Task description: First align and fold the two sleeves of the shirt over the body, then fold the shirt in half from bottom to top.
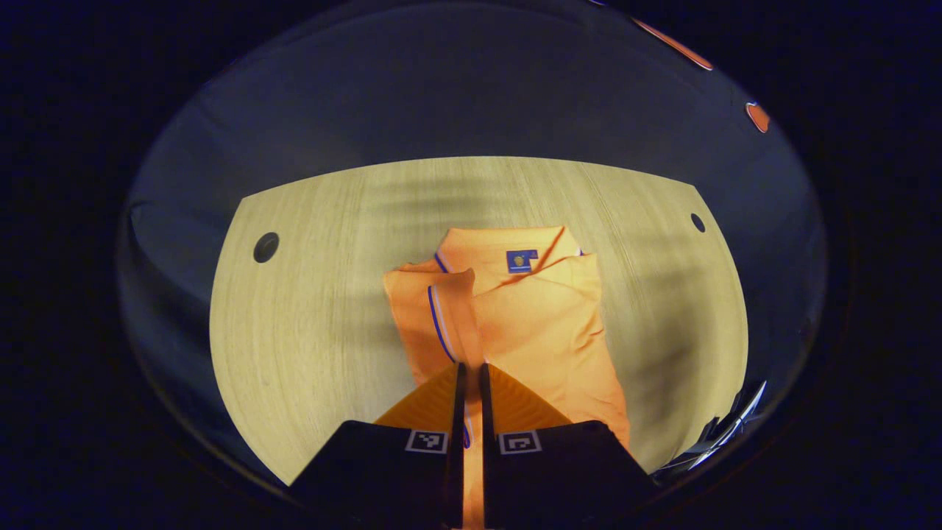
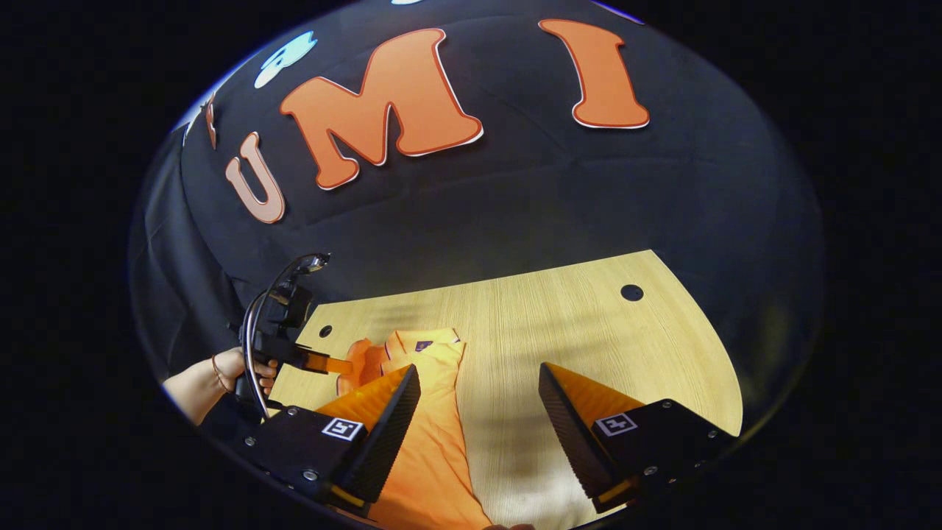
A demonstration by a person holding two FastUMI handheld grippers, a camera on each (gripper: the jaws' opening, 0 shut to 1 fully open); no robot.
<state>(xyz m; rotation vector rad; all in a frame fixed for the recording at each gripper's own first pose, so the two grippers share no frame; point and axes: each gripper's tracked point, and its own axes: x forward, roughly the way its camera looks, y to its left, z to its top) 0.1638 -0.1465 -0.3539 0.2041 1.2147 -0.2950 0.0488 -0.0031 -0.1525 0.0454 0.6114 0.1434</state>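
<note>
Left gripper view: the orange shirt [image 1: 515, 316] lies in the middle of the frame on the pale wood-grain counter [image 1: 309, 309], collar at the top with a small blue tag, one sleeve with a blue stripe folded over the body at the left.
Left gripper [image 1: 471, 383]: at bottom centre, fingers almost together with only a thin slit between them; orange cloth shows in the slit, so it appears to be pinching the shirt.
Right gripper view: the shirt [image 2: 434, 442] sits at the lower left, a long narrow soft shape with loose creases; the counter [image 2: 589, 324] has round holes near its far corners.
Right gripper [image 2: 478, 397]: spread wide apart at the bottom, holding nothing, above shirt edge and bare wood.
Extra in right gripper view: a hand [image 2: 243, 372] at the left edge holds the left gripper [image 2: 346, 364] beside the shirt's collar end.
</note>
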